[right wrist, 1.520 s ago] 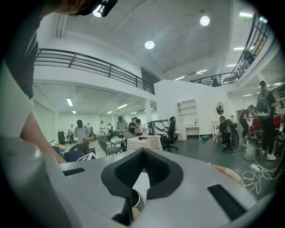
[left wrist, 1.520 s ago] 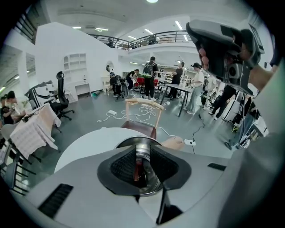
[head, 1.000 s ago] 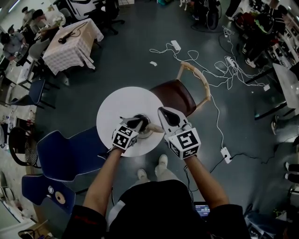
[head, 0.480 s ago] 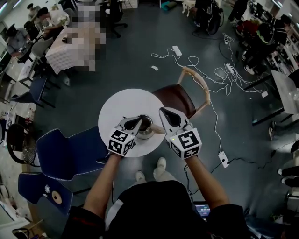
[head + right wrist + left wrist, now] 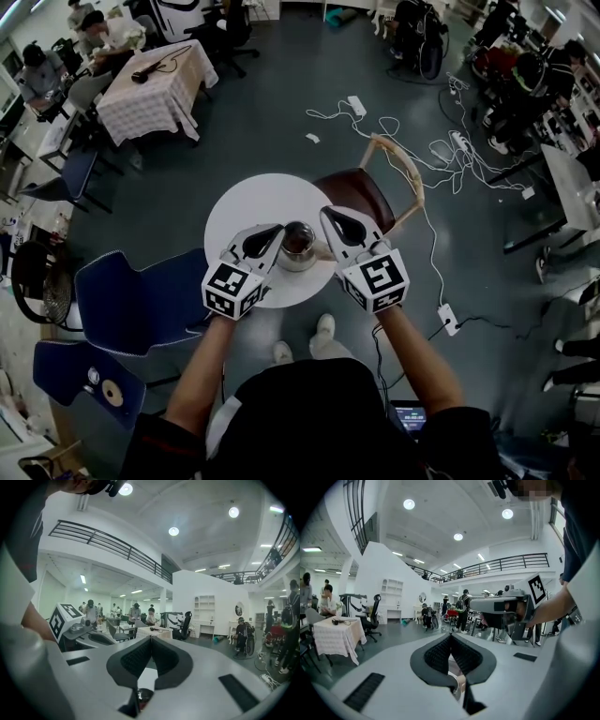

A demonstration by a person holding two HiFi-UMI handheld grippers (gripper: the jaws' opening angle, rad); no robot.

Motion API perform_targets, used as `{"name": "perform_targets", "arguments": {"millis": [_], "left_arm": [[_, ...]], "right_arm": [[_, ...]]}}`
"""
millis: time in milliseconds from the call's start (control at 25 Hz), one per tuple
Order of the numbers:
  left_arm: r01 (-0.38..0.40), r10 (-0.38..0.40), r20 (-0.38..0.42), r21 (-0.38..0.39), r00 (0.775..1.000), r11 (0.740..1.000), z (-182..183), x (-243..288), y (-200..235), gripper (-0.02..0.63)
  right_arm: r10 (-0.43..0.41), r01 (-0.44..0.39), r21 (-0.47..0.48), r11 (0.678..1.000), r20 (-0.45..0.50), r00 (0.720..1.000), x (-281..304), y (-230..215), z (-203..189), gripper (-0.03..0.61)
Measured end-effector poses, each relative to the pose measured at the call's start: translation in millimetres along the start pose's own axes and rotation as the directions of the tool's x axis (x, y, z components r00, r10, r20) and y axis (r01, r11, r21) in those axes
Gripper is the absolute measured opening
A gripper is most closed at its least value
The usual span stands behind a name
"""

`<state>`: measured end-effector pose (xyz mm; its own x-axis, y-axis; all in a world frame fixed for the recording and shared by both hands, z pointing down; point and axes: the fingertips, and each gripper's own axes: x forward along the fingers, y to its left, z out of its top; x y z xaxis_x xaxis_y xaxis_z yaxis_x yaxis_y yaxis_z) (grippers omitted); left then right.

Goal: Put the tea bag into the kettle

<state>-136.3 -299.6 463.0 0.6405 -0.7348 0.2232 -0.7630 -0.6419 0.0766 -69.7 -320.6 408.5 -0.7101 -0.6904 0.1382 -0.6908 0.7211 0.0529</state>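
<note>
On the near half of the round white counter (image 5: 253, 202), head view: kettle (image 5: 298, 246) stands upright with its mouth open to the camera and dark inside. A pale handle sticks out at its 3 o'clock.

Left tool (image 5: 277, 231): at the kettle's 9 o'clock, tip over the rim edge. Whether it touches the rim cannot be told. In the left gripper view the ribbed pads (image 5: 440, 653) are pressed together at the tip and nothing is seen clamped there. Below the tip, a curved rim and a tan part show through the gap, too blurred to read.

Right tool (image 5: 325, 214): at the kettle's 2 o'clock, just beside it, tip pointing to 11 o'clock. In the right gripper view its pads (image 5: 164, 658) also meet at the tip with nothing between them. White counter and a dark round shape show through the gap underneath.

Tea bag: not made out in any view, neither at a tool tip nor on the counter. The kettle's inside is too small to resolve.

Markings: each tool carries a cube of black-and-white square patterns, left cube (image 5: 230, 286) and right cube (image 5: 375, 281). These are coded squares, not letters.

Surroundings, from the counter:
- 2 o'clock, touching its edge: brown-seated wooden chair (image 5: 361, 192).
- 8 o'clock: blue chair (image 5: 131, 305).
- 11 o'clock, well apart: table with a checked cloth (image 5: 155, 94).
- 1 o'clock, on the floor: white cables (image 5: 412, 131).
</note>
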Motion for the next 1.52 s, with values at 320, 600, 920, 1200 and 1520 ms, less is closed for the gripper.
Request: {"name": "perform_targets", "arguments": {"millis": [320,600,920,1200,1520], "left_arm": [[-0.022,0.016,0.12,0.044,0.993,0.999,35.6,-69.5,1.5,0.015],[-0.028,0.014,0.173,0.08,0.985,0.996,45.2,-118.1,1.2,0.015],[-0.043,0.023,0.235,0.08,0.972,0.996,69.8,-139.6,-10.2,0.015],[-0.062,0.039,0.261,0.079,0.964,0.995,76.7,-148.9,-16.5,0.015],[-0.07,0.052,0.272,0.058,0.961,0.996,83.5,-145.4,-58.1,0.015]], "right_arm": [[-0.021,0.022,-0.018,1.0,0.039,0.999,-7.0,54.2,22.4,0.018],[-0.02,0.023,-0.034,0.999,0.095,0.995,-8.9,104.6,45.6,0.018],[-0.013,0.018,-0.044,0.999,0.113,0.994,-21.6,121.6,60.1,0.018],[0.004,0.002,-0.048,0.999,0.122,0.993,-27.1,130.8,63.8,0.018],[0.018,-0.013,-0.042,0.999,0.125,0.992,-65.4,123.9,64.6,0.018]]}}
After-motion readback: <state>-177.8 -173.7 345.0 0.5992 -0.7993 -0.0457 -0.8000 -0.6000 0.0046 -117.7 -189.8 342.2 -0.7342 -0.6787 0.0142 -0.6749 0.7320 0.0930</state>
